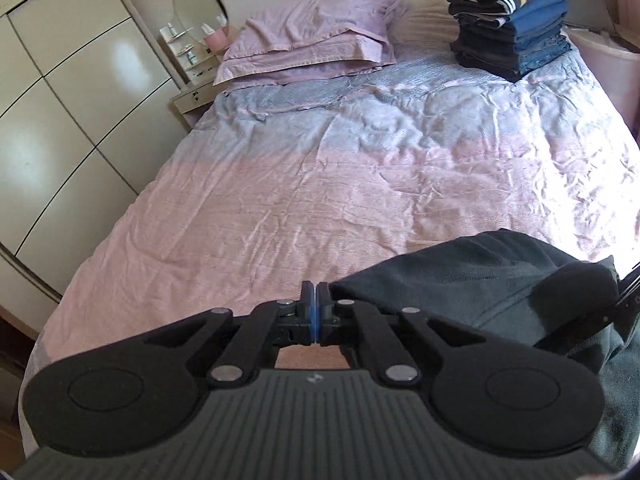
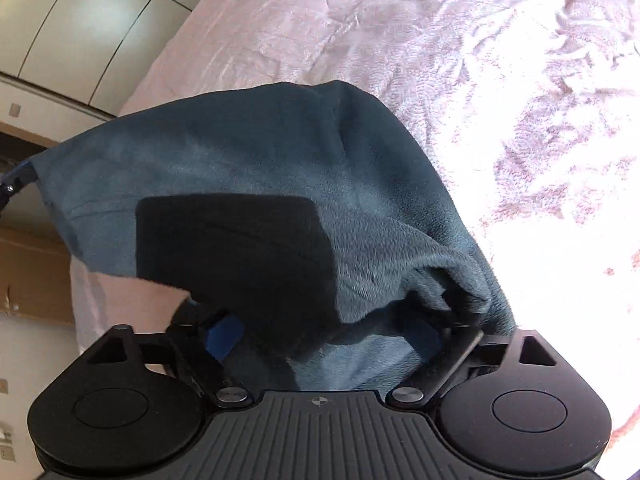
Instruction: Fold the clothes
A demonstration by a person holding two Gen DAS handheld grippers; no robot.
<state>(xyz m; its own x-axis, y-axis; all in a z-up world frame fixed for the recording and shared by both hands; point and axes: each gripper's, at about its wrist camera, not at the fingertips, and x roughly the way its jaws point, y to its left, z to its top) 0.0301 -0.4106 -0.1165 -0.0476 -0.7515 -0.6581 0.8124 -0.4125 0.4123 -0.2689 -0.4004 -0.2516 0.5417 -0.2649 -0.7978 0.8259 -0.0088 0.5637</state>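
Pink and grey bedding covers the bed [image 1: 304, 184] that fills both views, and a dark teal fleece garment [image 2: 280, 152] hangs and bunches over its near edge, at about 5 o'clock in the left wrist view. The left gripper [image 1: 315, 308] has its blue pads pressed together at the garment's left corner; whether a thin edge of cloth is pinched between them cannot be told. The right gripper [image 2: 324, 340] has its jaws partly apart with a thick bundle of fleece between them, and the pads appear to bear on it, though the folds hide the contact.

The likeliest trouble is a lopsided spread: if the left corner is not truly caught, that side could drop off the mattress edge when the cloth is pulled taut. The bunched handful on the right may also slip or carry extra layers into the fold.

Open room lies toward 12 o'clock, a wide stretch of quilt. A stack of folded clothes [image 1: 508, 20] sits at 1 o'clock, pillows [image 1: 312, 40] at 12, wardrobe doors [image 1: 60, 100] at 9.
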